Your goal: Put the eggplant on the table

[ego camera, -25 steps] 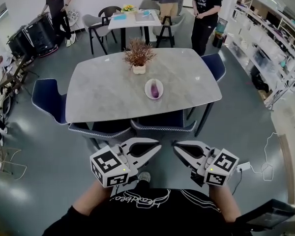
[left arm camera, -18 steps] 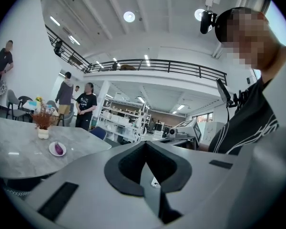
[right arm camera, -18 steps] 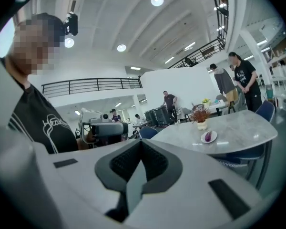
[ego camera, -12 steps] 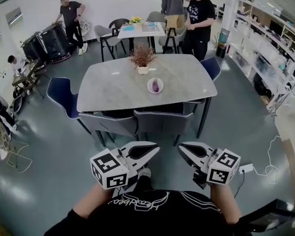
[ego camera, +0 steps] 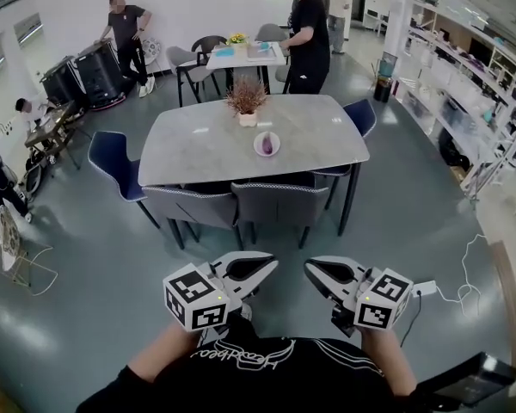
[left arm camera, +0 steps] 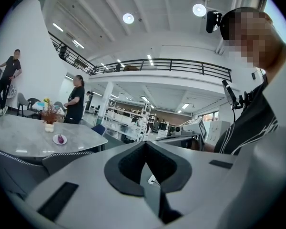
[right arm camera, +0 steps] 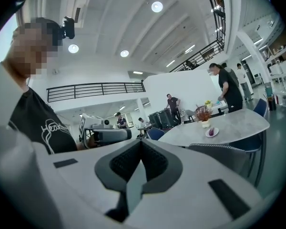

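Eggplant (ego camera: 266, 144), purple and small, sits in the upper centre of the head view, well apart from both grippers at the bottom of the frame. The grey table (ego camera: 198, 140) fills the middle of the upper half. Two grey chairs (ego camera: 202, 205) are tucked under its near edge, and a blue chair (ego camera: 112, 157) stands at each end. A person in black (ego camera: 308, 33) stands just beyond the far edge, beside a smaller table (ego camera: 245, 54) at top centre. At lower centre the left gripper (ego camera: 271, 261) and the right gripper (ego camera: 310, 265) are held side by side, tips angled toward each other. Each has its jaws closed together on nothing, as the left gripper view (left arm camera: 144, 144) and the right gripper view (right arm camera: 140, 142) show. A potted dried plant (ego camera: 247, 101) stands on the table toward its far edge. Just nearer the camera is a white plate (ego camera: 256, 144), and the eggplant lies on it. The same plate and eggplant appear at middle left of the left gripper view (left arm camera: 61, 139) and at middle right of the right gripper view (right arm camera: 211, 131).
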A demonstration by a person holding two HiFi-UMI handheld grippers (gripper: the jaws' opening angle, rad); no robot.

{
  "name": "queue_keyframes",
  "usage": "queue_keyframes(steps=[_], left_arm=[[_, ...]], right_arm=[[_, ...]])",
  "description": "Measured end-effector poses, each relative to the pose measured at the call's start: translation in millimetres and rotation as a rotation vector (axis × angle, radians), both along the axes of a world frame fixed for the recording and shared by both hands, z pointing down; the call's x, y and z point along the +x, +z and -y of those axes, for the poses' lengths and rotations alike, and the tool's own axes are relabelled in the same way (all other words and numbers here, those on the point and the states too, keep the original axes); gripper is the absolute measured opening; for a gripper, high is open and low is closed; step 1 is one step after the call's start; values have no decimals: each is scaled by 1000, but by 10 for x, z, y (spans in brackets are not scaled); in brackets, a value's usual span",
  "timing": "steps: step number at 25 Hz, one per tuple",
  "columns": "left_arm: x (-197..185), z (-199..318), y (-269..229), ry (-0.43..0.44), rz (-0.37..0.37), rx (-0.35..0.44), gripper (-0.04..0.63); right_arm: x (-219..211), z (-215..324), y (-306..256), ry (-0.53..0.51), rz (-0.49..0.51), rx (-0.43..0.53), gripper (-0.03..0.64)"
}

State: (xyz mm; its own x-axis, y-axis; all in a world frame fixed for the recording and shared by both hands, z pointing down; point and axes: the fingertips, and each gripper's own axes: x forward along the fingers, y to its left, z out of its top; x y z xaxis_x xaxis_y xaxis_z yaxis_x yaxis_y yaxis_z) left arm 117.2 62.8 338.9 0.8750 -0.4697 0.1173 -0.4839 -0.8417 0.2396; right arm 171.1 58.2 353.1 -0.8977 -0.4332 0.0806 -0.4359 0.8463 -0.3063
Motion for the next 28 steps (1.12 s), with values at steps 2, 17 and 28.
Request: queue_keyframes(steps=[2,17,28], left_arm=[[28,-96,-13,8,-5,-7,8],[-12,-495,4,-3,-22,-1,8],[9,-512,-87,8,-18,16,8]], right_arm=[[9,-68,-24,2,1,-1,6],[-36,-414,56,-5,0,-15,6],[50,-440,-21,22,19,-5,6]])
